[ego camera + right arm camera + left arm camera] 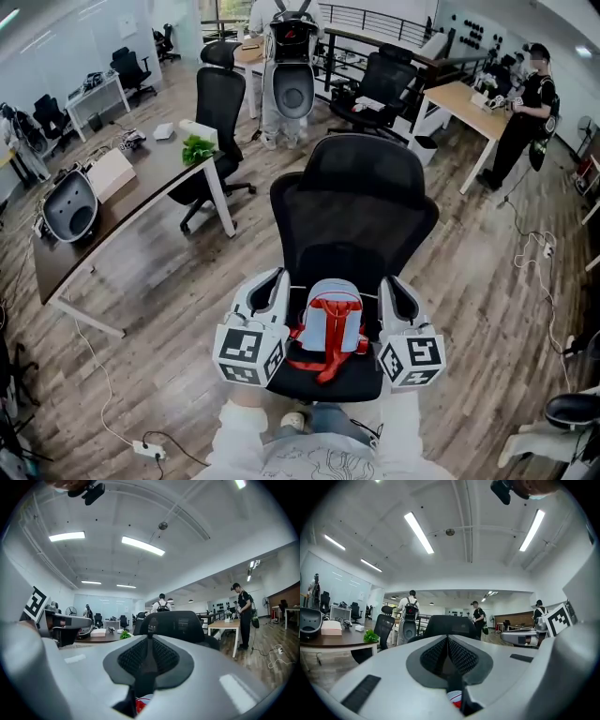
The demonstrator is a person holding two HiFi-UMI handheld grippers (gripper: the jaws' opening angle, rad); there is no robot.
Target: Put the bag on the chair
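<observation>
A small light-blue bag (330, 323) with red straps stands upright on the seat of the black mesh office chair (356, 216), leaning toward the backrest. My left gripper (274, 281) lies just left of the bag and my right gripper (392, 286) just right of it, both pointing at the backrest. In the left gripper view the left gripper (448, 641) has its ribbed pads pressed together with nothing between them; a red and white sliver of bag (454, 699) shows below. The right gripper (150, 639) looks the same, shut and empty, with the bag (140, 705) peeking underneath.
A dark desk (141, 178) stands at the left with a green plant (197, 148) and a grey shell (68, 208). Another black chair (218, 112) is behind it. A person (525, 112) stands by a wooden table (464, 98). A power strip (145, 449) lies on the floor.
</observation>
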